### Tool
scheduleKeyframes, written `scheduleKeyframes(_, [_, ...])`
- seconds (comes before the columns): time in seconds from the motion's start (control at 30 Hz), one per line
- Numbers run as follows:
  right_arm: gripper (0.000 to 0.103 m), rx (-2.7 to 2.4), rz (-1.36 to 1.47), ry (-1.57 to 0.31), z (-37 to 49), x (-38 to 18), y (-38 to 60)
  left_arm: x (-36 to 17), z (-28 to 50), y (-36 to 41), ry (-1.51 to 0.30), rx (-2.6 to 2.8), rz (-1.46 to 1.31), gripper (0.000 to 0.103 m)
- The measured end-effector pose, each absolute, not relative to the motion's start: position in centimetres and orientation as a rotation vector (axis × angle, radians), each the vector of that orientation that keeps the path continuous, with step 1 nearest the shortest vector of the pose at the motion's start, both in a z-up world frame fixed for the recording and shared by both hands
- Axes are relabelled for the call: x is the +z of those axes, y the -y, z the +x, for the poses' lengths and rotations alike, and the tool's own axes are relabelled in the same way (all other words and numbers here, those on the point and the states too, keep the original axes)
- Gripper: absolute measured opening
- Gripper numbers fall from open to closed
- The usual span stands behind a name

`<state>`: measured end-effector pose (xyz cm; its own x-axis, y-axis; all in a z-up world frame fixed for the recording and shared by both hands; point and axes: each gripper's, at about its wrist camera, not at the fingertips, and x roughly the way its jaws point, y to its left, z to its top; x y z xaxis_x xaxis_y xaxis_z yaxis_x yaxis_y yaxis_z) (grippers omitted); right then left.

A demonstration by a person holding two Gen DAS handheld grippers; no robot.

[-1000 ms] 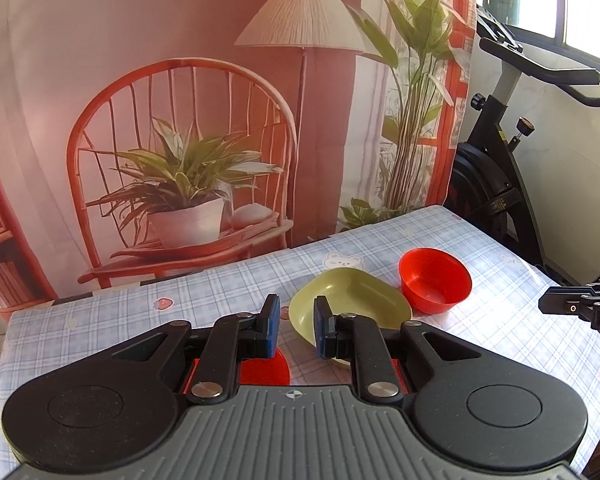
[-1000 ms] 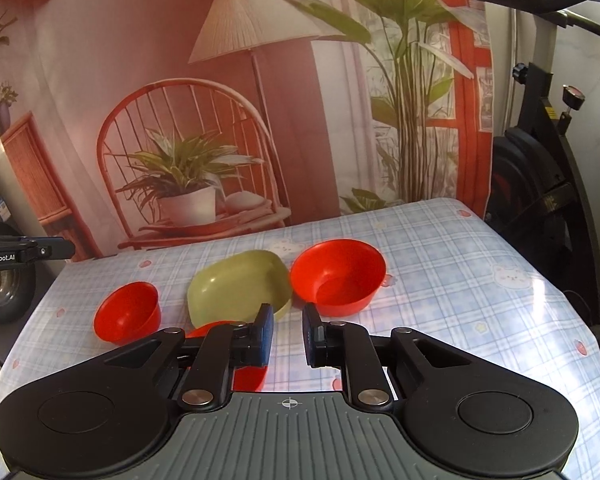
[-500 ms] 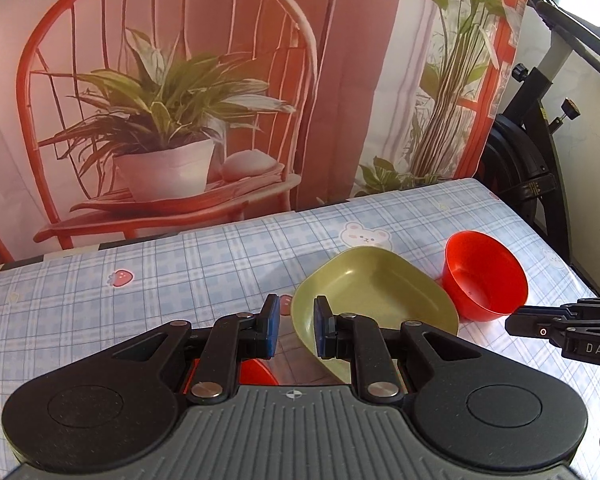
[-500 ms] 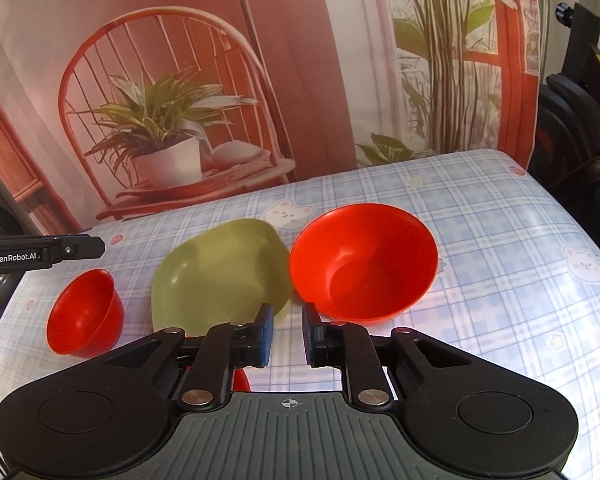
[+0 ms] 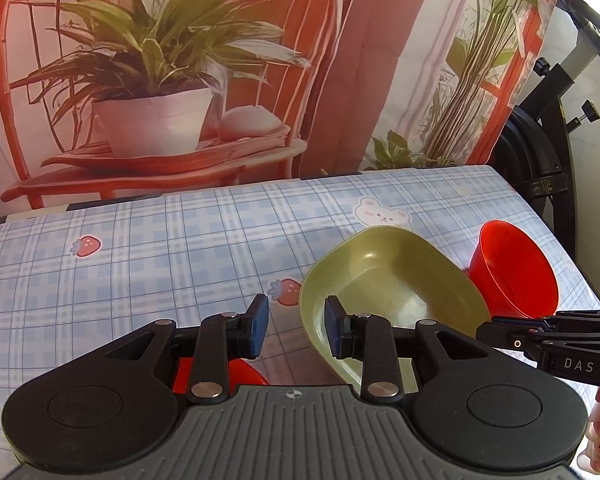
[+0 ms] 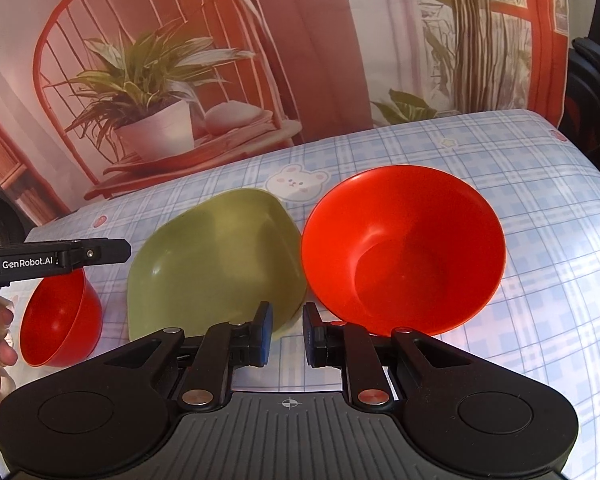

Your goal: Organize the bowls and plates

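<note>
Green plate's left rim being lined up between the left gripper's opening jaws

The green plate [image 5: 392, 292] is being taken as the landmark on the checked tablecloth [image 5: 140, 248]: its near-left rim is lying just ahead of the left gripper [image 5: 294, 322], whose jaws have just been opening and are standing apart with nothing clamped. The right gripper [image 6: 286, 330] is being held narrowly apart, empty, before the gap between the plate and the large red bowl [image 6: 404, 248] at its right. A small red bowl [image 6: 60, 320] is sitting left of the plate. The left gripper is judged nearer.
</note>
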<state>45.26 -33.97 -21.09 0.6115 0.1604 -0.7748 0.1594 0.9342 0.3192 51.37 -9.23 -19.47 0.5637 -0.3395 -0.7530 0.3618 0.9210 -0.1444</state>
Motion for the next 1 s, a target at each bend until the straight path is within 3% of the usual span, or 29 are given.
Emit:
scheduleKeyframes(0.3, [0.015, -0.012, 0.36, -0.914, 46.0, -21.6, 33.9, -20.9, 51.9, 9.9, -0.923, -0.414, 0.033, 0.031])
scheduleKeyframes(0.43, [0.013, -0.022, 0.351, -0.911, 45.9, -21.6, 33.8, -21.0, 51.5, 10.5, -0.928, -0.437, 0.079, 0.013])
scheduleKeyframes(0.7, [0.008, -0.045, 0.312, -0.861, 45.1, -20.3, 33.2, -19.6, 49.9, 10.2, -0.884, -0.433, 0.095, 0.012])
scheduleKeyframes(1.0, [0.006, -0.04, 0.291, -0.784, 43.7, -15.9, 32.6, -14.3, 47.3, 9.3, -0.767, -0.425, 0.082, 0.012])
